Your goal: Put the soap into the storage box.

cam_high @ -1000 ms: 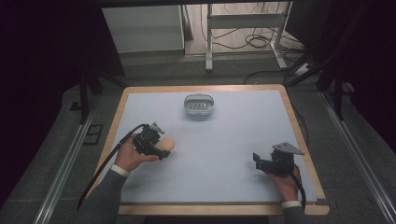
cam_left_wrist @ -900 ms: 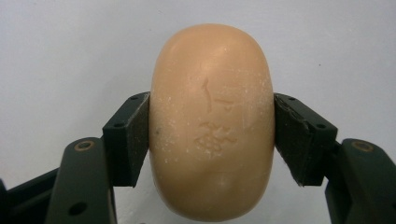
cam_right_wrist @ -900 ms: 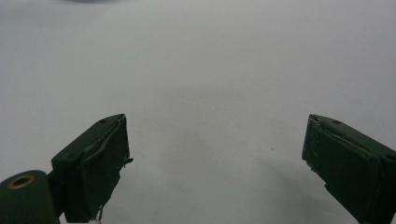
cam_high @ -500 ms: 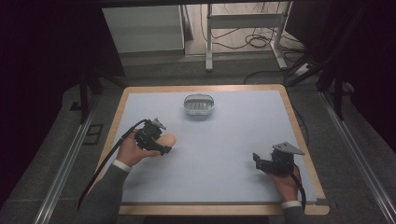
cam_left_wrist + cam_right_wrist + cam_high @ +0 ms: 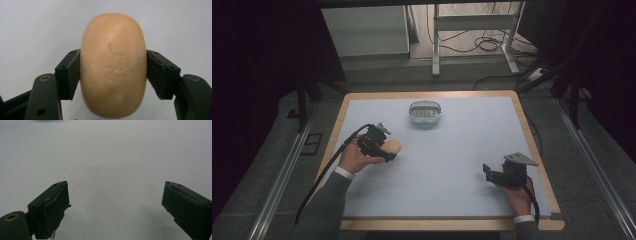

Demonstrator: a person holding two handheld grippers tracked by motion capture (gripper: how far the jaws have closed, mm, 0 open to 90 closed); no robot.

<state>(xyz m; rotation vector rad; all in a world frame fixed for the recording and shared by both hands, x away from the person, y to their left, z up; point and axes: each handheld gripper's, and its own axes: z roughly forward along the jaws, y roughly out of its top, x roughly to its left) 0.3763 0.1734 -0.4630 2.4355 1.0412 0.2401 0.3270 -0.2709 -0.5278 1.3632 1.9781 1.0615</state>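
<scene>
Left hand-held gripper (image 5: 384, 150): was held in the person's left hand (image 5: 353, 159) over the left half of the worktop, its jaws pointing toward the right.
Left grasp: the jaws were clenched on a soap bar (image 5: 113, 65) — one black pad (image 5: 74, 72) pressed flat against each long side.
Soap bar: was peach-coloured and oval, with characters embossed on its upper face and pale powdery specks across the surface; in the left gripper view its far end reached well past the pads. In the high view the soap bar (image 5: 392, 147) sat at the jaw tips, just above the blue surface; contact with the surface could not be determined.
Left cable (image 5: 324, 172): trailed from the rear of the unit, back along the grey sleeve and past the near-left edge.
Right hand-held gripper (image 5: 488, 172): was held in the right hand (image 5: 517, 194) near the near-right corner, jaws pointing left, a grey three-cornered plate (image 5: 520, 159) on top.
Right grasp: released — in the right gripper view the two pads (image 5: 53, 208) stood wide apart with bare surface between them.
Worktop (image 5: 462, 150): carried a pale blue mat inside a light wooden border.
Dish (image 5: 424, 112): a small grey oval dish with a ribbed inside stood at far centre, well apart from both units.
</scene>
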